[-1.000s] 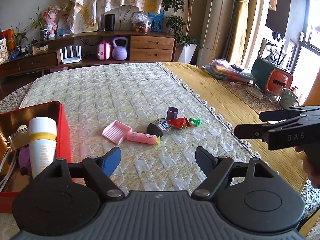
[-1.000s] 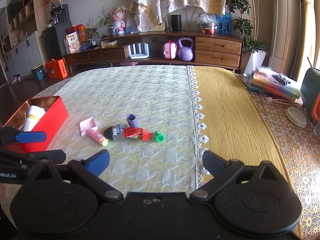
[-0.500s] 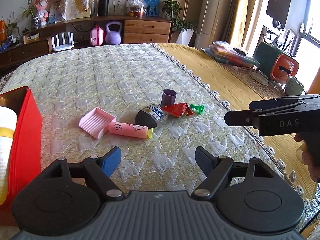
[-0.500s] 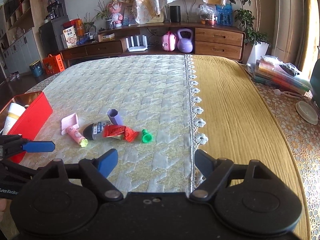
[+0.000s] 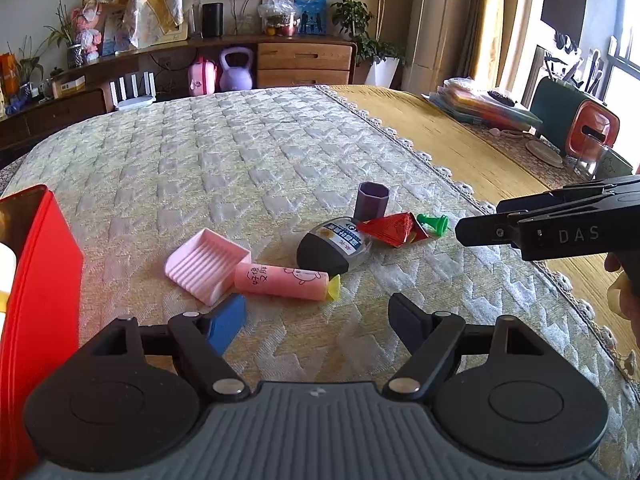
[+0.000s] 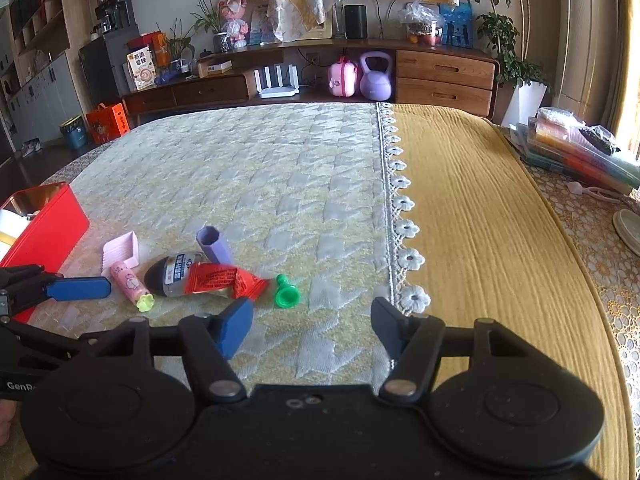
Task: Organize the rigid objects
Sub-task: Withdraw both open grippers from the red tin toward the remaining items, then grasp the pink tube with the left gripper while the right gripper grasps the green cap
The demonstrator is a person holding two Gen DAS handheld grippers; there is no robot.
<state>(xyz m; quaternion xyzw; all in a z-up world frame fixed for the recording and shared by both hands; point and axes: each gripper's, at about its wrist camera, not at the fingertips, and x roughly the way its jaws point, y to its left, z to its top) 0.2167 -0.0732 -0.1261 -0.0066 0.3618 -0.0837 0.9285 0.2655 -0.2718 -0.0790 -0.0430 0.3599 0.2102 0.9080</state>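
On the quilted cloth lies a cluster: a pink ribbed tray [image 5: 204, 266], a pink tube [image 5: 280, 280], a dark bottle [image 5: 326, 250], a purple hexagonal cup [image 5: 373, 200], a red wrapper [image 5: 394, 227] and a small green piece [image 5: 434, 224]. My left gripper [image 5: 316, 318] hovers just short of the pink tube, its jaws closing slightly with nothing between them. My right gripper [image 6: 312, 324] sits just short of the green piece [image 6: 287, 294], jaws closing and empty. In the left wrist view its fingers [image 5: 500, 226] come in from the right.
A red box [image 5: 40, 280] holding a white bottle stands at the left edge. The yellow cloth [image 6: 480, 220] lies to the right past a lace border. Stacked folders [image 6: 580, 152] and a plate sit at the far right. A sideboard [image 6: 440, 76] stands behind.
Both grippers moved forward and down toward the cluster, which now looks larger. The right gripper's jaws narrowed noticeably. The objects have not moved.
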